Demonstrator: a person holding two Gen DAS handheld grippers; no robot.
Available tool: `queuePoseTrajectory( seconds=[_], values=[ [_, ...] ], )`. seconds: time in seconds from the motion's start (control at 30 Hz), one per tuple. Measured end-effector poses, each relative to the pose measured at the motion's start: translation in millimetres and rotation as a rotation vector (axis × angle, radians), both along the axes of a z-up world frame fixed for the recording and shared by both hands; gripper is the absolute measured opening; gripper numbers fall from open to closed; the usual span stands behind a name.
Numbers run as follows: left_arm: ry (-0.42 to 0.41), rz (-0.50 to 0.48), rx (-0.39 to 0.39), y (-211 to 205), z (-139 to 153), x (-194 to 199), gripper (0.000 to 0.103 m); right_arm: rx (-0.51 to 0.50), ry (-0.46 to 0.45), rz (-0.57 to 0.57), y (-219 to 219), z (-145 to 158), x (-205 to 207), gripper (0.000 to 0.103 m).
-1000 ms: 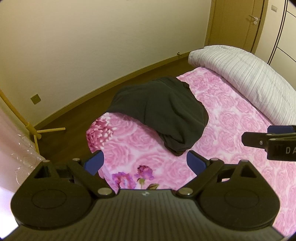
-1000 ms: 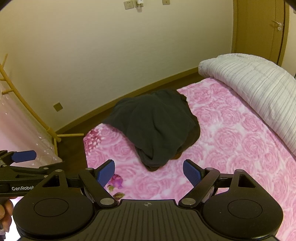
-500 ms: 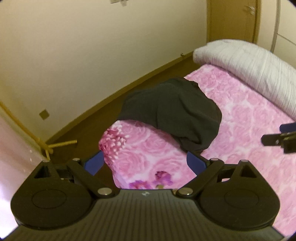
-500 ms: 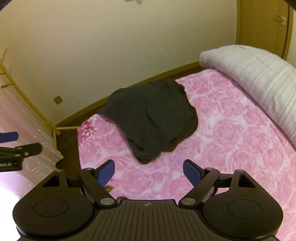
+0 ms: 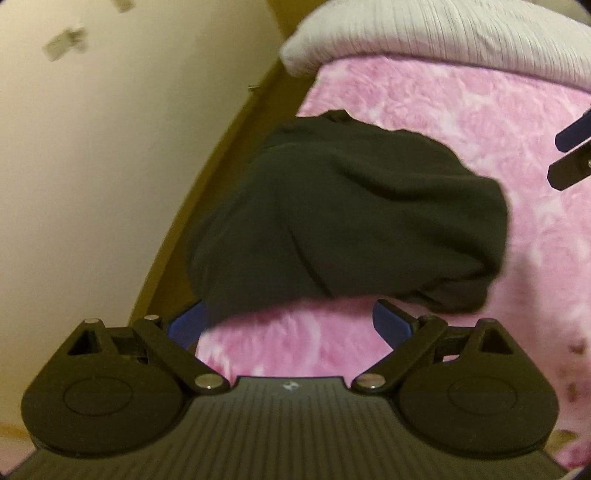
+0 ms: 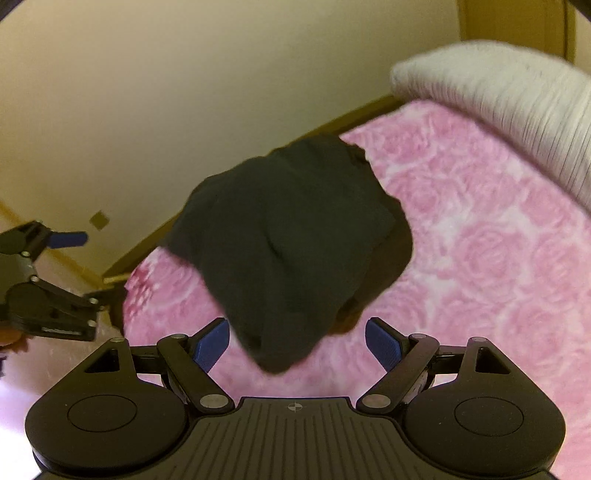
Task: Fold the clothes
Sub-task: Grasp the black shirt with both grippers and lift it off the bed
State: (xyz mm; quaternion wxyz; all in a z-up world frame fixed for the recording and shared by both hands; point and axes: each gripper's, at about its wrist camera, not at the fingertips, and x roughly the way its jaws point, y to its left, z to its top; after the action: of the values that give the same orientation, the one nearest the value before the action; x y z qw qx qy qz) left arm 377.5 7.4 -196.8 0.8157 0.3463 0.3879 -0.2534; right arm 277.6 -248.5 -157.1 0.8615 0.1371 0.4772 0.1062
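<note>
A dark crumpled garment [image 5: 343, 221] lies in a heap on the pink rose-patterned bed cover [image 5: 461, 122], at the bed's edge next to the wall; it also shows in the right wrist view [image 6: 295, 243]. My left gripper [image 5: 288, 326] is open and empty, its blue pads just short of the garment's near edge. My right gripper [image 6: 297, 343] is open and empty, with the garment's near corner lying between its pads. Each gripper shows at the side of the other's view: the left one [image 6: 48, 280], the right one [image 5: 572, 155].
A grey-white ribbed quilt [image 6: 509, 110] lies rolled at the far end of the bed. A cream wall [image 6: 166, 92] with a wooden skirting board runs along the bed's left side, over a strip of brown floor. A door [image 6: 517, 22] stands behind the quilt.
Both grippers have moved forward and down toward the dark garment, which now fills much more of each view. Both stay open. The garment has not moved.
</note>
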Motion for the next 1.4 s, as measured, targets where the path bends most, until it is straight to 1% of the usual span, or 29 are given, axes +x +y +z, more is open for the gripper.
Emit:
queuePoseTrajectory(
  seconds=[0.1, 0.17, 0.2, 0.23, 0.3, 0.33, 0.37, 0.4, 0.43, 0.47, 0.5, 0.53, 0.57, 0.6, 0.7, 0.8, 0.83, 0.9, 0.97, 1.03, 1.13, 1.2, 1.27, 1.4],
  values=[
    [0.035, -0.091, 0.044, -4.4, -38.0, 40.0, 0.094, 0.03, 0.052, -0.048, 0.1, -35.5, 30.8, 0.084],
    [0.058, -0.151, 0.074, -7.3, -63.3, 66.7, 0.09, 0.042, 0.077, -0.064, 2.5, -57.1, 47.0, 0.084],
    [0.069, -0.181, 0.089, -8.6, -75.6, 79.4, 0.084, 0.043, 0.085, -0.07, 3.6, -66.7, 53.2, 0.084],
    [0.069, -0.209, 0.102, -7.7, -83.9, 84.4, 0.082, 0.043, 0.093, -0.075, 4.7, -76.4, 59.4, 0.084],
    [0.084, -0.246, 0.102, -5.4, -95.1, 90.5, 0.08, 0.052, 0.113, -0.102, 5.3, -92.3, 68.9, 0.084],
    [0.095, -0.263, 0.097, -4.0, -99.8, 92.9, 0.073, 0.063, 0.126, -0.118, 5.2, -98.9, 73.3, 0.083],
    [0.109, -0.279, 0.093, -2.7, -102.8, 93.7, 0.066, 0.079, 0.136, -0.129, 5.7, -102.7, 76.0, 0.072],
    [0.131, -0.288, 0.096, -1.7, -104.4, 94.6, 0.042, 0.078, 0.152, -0.142, 6.6, -104.0, 78.1, 0.054],
    [0.15, -0.288, 0.099, -1.5, -103.8, 95.5, 0.028, 0.062, 0.165, -0.148, 7.5, -102.7, 78.9, 0.049],
    [0.15, -0.284, 0.098, 0.0, -100.1, 95.8, 0.022, 0.06, 0.169, -0.145, 7.4, -98.5, 78.9, 0.035],
    [0.148, -0.284, 0.089, 2.4, -94.1, 95.2, 0.014, 0.066, 0.17, -0.139, 6.9, -93.5, 78.9, 0.025],
    [0.146, -0.283, 0.08, 5.0, -87.8, 94.5, 0.007, 0.072, 0.162, -0.133, 4.5, -84.9, 79.1, 0.021],
    [0.136, -0.28, 0.063, 9.1, -77.1, 92.9, 0.004, 0.081, 0.147, -0.131, 2.0, -74.5, 78.3, 0.018],
    [0.119, -0.276, 0.052, 11.9, -62.4, 93.0, 0.003, 0.091, 0.129, -0.13, -0.2, -64.0, 77.1, 0.016],
    [0.078, -0.26, 0.0, 24.9, -20.8, 87.6, 0.001, 0.114, 0.033, -0.133, -12.5, -21.4, 66.1, 0.014],
    [0.055, -0.245, -0.057, 36.9, 11.2, 77.4, 0.001, 0.129, -0.043, -0.125, -21.3, 16.9, 44.7, 0.013],
    [0.057, -0.25, -0.058, 36.9, 13.4, 72.7, 0.001, 0.125, -0.058, -0.121, -22.2, 25.9, 36.8, 0.013],
    [0.062, -0.262, -0.061, 37.1, 17.9, 63.3, 0.001, 0.11, -0.058, -0.116, -22.3, 32.7, 22.8, 0.012],
    [0.068, -0.28, -0.061, 35.6, 20.1, 51.5, 0.001, 0.096, -0.039, -0.127, -24.2, 29.0, 9.8, 0.012],
    [0.073, -0.304, -0.058, 32.7, 20.5, 37.6, 0.001, 0.102, -0.016, -0.152, -27.9, 21.8, -1.7, 0.012],
    [0.082, -0.341, -0.054, 28.4, 21.4, 16.8, 0.001, 0.114, -0.018, -0.173, -32.5, 26.6, -29.8, 0.012],
    [0.089, -0.365, -0.074, 29.3, 30.9, 2.1, 0.001, 0.135, -0.023, -0.209, -41.6, 35.4, -49.5, 0.012],
    [0.109, -0.402, -0.108, 20.2, 43.5, -19.0, 0.001, 0.159, -0.031, -0.265, -53.8, 46.9, -70.4, 0.011],
    [0.154, -0.501, -0.17, -8.3, 68.6, -64.0, 0.001, 0.168, -0.079, -0.393, -87.5, 81.2, -121.7, 0.011]
  ],
)
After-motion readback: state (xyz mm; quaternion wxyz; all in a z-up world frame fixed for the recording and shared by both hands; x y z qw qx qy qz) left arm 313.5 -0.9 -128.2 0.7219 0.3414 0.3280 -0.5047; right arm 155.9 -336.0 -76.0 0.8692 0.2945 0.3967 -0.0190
